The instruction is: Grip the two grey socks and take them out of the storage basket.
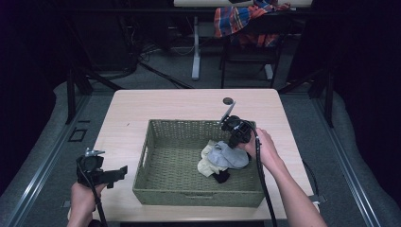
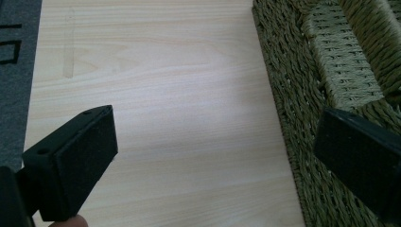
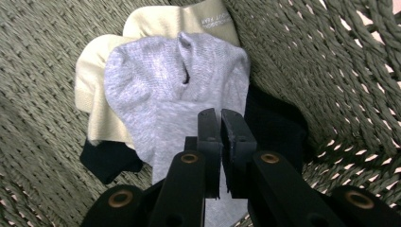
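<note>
Woven basket [image 1: 163,163] holding grey sock [image 3: 165,85], cream sock [image 3: 101,56] and black sock [image 3: 276,125] at 3 o'clock; right gripper [image 3: 220,118] clenched on the grey sock, left gripper [image 2: 213,146] released.

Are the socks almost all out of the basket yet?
Not yet. Nothing lies on the table so far. The right gripper is shut on the grey sock, still inside the basket. The cream sock and black sock wait underneath. The left gripper is open, holding nothing.
</note>
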